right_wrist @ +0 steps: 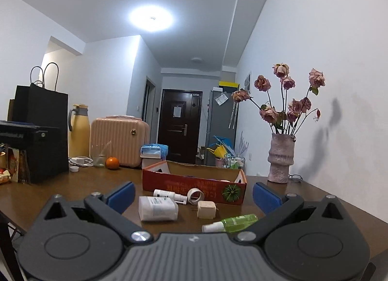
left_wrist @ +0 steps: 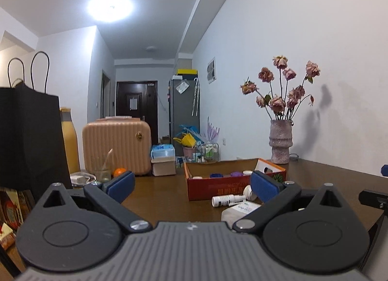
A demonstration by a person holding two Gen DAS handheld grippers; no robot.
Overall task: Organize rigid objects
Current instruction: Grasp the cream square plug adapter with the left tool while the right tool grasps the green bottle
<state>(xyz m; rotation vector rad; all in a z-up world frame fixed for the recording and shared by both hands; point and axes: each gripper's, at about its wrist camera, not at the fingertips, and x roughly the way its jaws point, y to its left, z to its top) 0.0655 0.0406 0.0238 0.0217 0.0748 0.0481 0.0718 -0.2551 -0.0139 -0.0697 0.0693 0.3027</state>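
A red cardboard box lies open on the brown table, with several small jars inside. In front of it lie a white spray bottle, a white squarish bottle, a roll of tape, a beige cube and a green spray bottle. My right gripper stands open above these, holding nothing. My left gripper is open too, left of the white bottles, its right pad hiding part of them.
A black paper bag, a yellow thermos, a peach case, a glass and an orange stand at the table's left and far side. A vase of dried roses stands at the right by the wall.
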